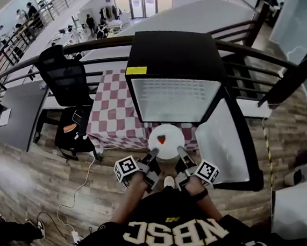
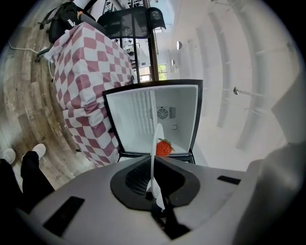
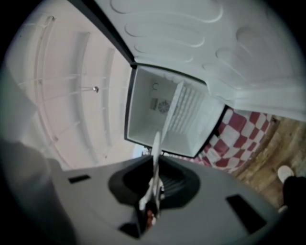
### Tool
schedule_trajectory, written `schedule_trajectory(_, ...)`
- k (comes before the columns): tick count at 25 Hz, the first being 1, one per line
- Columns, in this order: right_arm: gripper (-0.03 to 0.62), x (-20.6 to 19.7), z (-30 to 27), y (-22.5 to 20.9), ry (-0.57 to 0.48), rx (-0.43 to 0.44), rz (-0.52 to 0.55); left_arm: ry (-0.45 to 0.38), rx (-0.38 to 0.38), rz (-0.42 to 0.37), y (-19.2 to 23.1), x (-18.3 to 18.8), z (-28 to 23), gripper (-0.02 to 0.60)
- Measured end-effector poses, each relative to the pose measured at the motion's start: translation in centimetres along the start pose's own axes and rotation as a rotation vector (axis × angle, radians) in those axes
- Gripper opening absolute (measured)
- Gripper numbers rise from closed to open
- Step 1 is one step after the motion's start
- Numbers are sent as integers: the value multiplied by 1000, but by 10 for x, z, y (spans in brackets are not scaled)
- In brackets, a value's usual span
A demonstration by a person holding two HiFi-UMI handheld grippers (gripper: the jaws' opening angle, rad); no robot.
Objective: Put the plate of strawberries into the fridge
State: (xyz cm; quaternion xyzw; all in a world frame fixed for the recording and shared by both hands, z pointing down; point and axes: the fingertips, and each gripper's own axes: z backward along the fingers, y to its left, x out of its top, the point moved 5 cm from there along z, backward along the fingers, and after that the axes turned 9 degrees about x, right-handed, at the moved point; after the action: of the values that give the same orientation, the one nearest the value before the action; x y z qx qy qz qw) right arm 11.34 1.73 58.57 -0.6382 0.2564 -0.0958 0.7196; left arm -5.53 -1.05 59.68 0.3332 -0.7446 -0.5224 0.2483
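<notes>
Head view shows one white plate point(image 1: 166, 140) held between both grippers, just in front of the open fridge point(image 1: 171, 53) and not yet inside it. The left gripper point(image 1: 153, 155) pinches the left rim of the plate and the right gripper point(image 1: 180, 153) pinches the right rim, each with its jaws pressed on the thin edge. One strawberry point(image 1: 161, 139) lies on the plate. A checkered cloth point(image 1: 112, 115) is beside the fridge.
</notes>
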Motion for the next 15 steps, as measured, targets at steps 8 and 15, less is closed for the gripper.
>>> schedule_trajectory(8, 34, 29, -17, -16, 5, -69, -33, -34, 8, -6, -13, 14, -30, 25)
schedule_trajectory(15, 35, 48, -42, -28, 14, -45, -15, 2, 25, -6, -18, 30, -55, 25)
